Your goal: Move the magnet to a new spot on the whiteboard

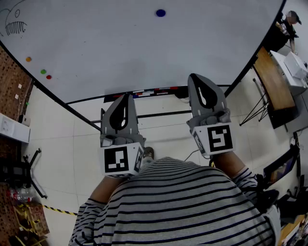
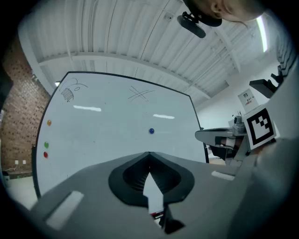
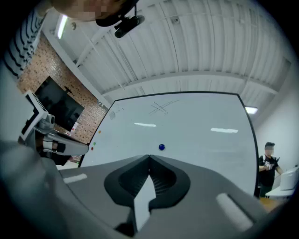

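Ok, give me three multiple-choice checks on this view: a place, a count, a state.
1. Where on the whiteboard is the blue magnet?
A) at the left edge
B) out in the open middle
C) in the top left corner

2. How many small magnets sit by the board's left edge?
A) one
B) three
C) five

3. The right gripper is:
A) shut and empty
B) wide open
C) shut on the blue magnet

Answers:
1 B: it sits alone, well clear of the edges.
2 B: an orange magnet, a green magnet and a red magnet.
3 A: its jaws meet with nothing between them, short of the board.
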Available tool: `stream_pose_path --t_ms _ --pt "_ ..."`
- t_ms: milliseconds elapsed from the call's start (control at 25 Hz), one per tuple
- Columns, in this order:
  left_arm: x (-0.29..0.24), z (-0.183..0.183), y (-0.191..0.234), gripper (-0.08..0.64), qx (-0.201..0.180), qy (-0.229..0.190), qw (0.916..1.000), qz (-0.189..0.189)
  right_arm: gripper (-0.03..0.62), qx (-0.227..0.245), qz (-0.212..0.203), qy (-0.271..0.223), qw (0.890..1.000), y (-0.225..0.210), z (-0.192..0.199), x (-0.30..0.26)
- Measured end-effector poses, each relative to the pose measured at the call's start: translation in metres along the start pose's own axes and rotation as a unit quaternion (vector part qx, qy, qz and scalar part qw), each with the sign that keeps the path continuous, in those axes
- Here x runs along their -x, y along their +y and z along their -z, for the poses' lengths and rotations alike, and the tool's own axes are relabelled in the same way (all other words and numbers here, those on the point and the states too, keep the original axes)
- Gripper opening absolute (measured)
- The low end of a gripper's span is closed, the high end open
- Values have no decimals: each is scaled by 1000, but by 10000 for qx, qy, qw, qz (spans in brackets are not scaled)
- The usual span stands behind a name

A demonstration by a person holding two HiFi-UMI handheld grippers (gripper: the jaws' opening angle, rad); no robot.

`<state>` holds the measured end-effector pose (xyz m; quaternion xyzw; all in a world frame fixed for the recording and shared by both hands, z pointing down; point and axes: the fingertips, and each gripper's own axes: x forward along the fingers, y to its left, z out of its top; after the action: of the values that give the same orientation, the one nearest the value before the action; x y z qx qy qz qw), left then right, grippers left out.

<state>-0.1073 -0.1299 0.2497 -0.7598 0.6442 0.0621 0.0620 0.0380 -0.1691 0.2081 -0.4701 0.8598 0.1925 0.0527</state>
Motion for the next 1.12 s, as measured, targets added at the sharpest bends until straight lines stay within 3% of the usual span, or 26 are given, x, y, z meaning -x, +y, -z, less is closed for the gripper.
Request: stream_pose_path --t_ms 160,240,440,680,1120 --pt "-33 -5 35 15 -9 41 9996 276 2 588 201 -77 9980 -3 -6 -65" --pt "-48 -8 47 15 -25 36 9992 403 66 879 264 -80 9957 -5 -7 -97" --pt "-81 -6 74 15 -52 26 9983 577 95 1416 621 -81 9879 -20 -7 -162" --pt "-102 -4 101 15 -64 -23 9983 582 139 1467 768 9 9862 -31 9 -212" --pt "-117 9 124 15 -40 61 9988 487 124 1199 981 -345 9873 -32 11 -226"
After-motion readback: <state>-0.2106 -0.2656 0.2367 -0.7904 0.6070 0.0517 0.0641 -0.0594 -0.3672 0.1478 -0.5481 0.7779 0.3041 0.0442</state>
